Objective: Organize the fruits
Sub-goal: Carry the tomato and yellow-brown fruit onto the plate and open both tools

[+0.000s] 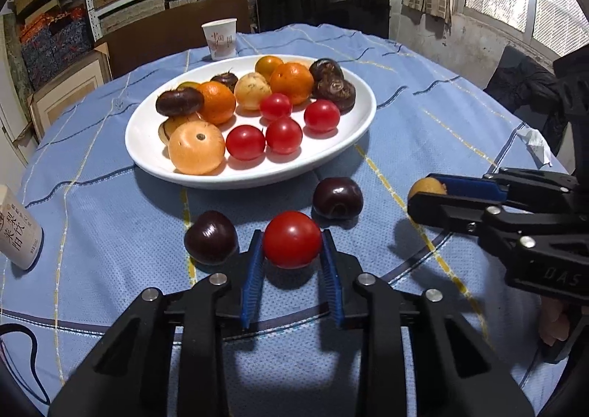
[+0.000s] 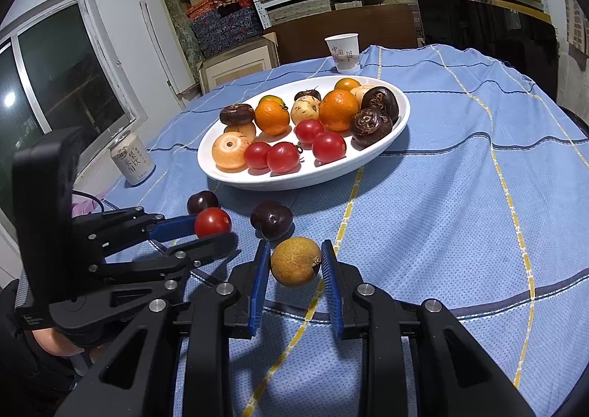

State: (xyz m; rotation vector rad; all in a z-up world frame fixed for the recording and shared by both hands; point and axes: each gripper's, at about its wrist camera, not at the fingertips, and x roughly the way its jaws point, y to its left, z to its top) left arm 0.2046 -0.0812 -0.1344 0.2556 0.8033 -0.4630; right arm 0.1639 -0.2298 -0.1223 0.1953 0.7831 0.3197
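My left gripper (image 1: 292,234) is shut on a red cherry tomato (image 1: 292,244) just above the blue tablecloth; in the right wrist view this gripper (image 2: 215,231) and the tomato (image 2: 212,221) appear at the left. My right gripper (image 2: 294,244) is shut on a round yellow-brown fruit (image 2: 294,264), also seen at the right in the left wrist view (image 1: 427,187). Two dark purple fruits (image 1: 211,237) (image 1: 337,197) lie loose on the cloth between the grippers and the white oval plate (image 1: 147,148). The plate holds several tomatoes, oranges, pale fruits and dark brown ones.
A paper cup (image 1: 219,38) stands behind the plate near the table's far edge. A white drink can (image 2: 133,159) stands at the left edge of the table. A crumpled tissue (image 1: 533,144) lies at the right edge. Shelves of boxes and a dark chair lie beyond.
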